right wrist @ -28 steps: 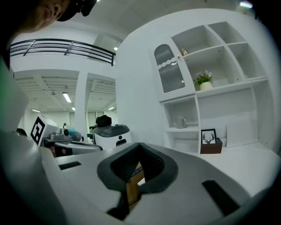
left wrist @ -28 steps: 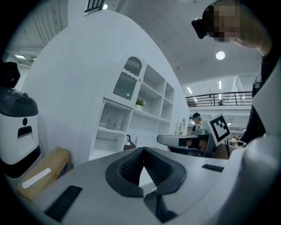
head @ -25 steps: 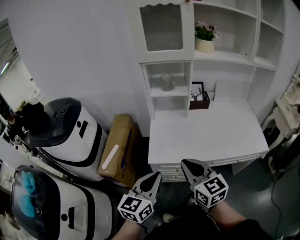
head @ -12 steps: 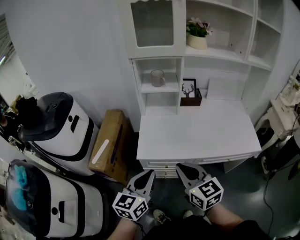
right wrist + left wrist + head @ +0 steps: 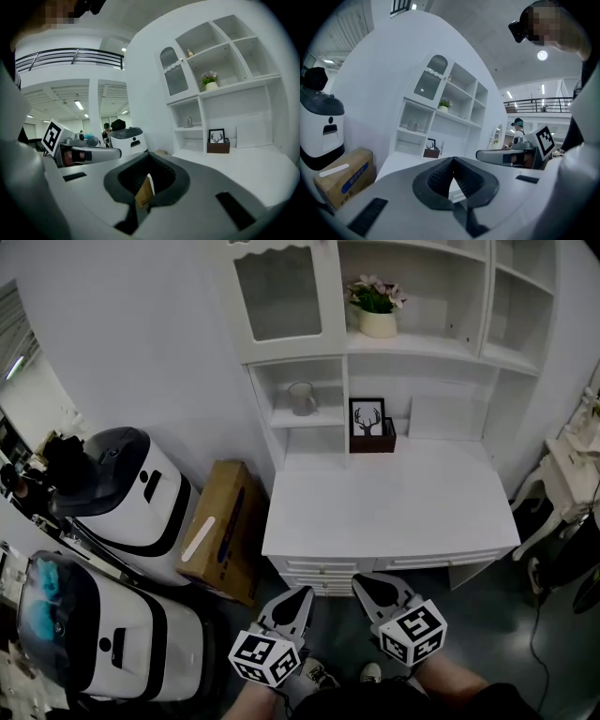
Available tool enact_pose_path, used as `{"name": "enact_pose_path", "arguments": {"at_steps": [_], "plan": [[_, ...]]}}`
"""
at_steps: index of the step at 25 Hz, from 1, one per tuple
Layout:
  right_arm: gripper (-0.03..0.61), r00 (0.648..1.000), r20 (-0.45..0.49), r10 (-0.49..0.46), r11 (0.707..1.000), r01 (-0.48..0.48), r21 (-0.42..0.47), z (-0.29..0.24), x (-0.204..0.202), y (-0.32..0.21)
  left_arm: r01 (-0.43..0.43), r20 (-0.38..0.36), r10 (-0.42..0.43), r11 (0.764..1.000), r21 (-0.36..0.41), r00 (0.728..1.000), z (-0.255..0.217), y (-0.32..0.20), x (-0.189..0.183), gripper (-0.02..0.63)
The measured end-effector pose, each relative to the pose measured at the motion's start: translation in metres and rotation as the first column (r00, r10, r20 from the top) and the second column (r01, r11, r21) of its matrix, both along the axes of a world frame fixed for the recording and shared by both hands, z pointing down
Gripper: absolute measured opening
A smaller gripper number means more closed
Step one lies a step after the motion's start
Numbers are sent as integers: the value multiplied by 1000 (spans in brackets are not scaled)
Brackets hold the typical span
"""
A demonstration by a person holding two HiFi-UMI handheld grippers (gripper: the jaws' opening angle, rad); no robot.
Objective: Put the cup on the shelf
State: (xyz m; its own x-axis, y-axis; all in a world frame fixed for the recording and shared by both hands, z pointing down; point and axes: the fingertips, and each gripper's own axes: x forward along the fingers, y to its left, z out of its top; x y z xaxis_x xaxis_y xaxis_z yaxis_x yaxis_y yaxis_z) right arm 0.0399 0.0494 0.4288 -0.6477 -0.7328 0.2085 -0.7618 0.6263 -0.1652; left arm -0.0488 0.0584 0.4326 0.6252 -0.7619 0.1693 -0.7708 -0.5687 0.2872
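Note:
The cup [image 5: 301, 397] is a pale grey mug standing upright on the small middle shelf at the left of the white cabinet [image 5: 317, 354]. It also shows small and far off as the cup [image 5: 414, 125] in the left gripper view and the cup [image 5: 188, 122] in the right gripper view. My left gripper [image 5: 296, 598] and right gripper [image 5: 367, 585] hang side by side below the desk's front edge, well short of the cup. Both are shut with nothing in them. The tips of the left gripper [image 5: 453, 159] and the right gripper [image 5: 149, 154] meet.
A white desk [image 5: 394, 512] with drawers lies between me and the shelves. At its back stands a deer picture [image 5: 367, 418]; above it is a flower pot [image 5: 377, 320]. A cardboard box [image 5: 217, 535] and two white robots [image 5: 131, 493] stand on the floor at the left.
The view has drifted, so the cabinet and desk now sit further left in the picture. Both grippers stay shut and low before the desk. The cup has not moved.

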Motion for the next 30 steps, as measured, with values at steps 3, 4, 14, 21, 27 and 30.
{"name": "enact_pose_path", "arguments": {"at_steps": [3,4,14,21,27,30], "plan": [[4,1000,6,-18,1000,18,-4,2,13,6,17,6,-17,1000,-1,1000,0,8,13,5],[4,1000,8,-25,1000,25,-5,3,16,8,23,8,-23,1000,-1,1000,0,10,17,5],[3,996,26,-87,996,87,-8,11,33,31,77,25,-77,997,-3,997,5,39,36,5],[4,995,31,-100,995,100,-4,9,42,41,94,24,-94,996,2,995,3,49,45,5],[3,995,34,-92,996,92,1,7,51,42,86,25,-86,996,4,996,3,49,54,5],[3,996,37,-85,996,85,0,8,54,41,81,27,-81,997,4,996,3,48,57,5]]}}
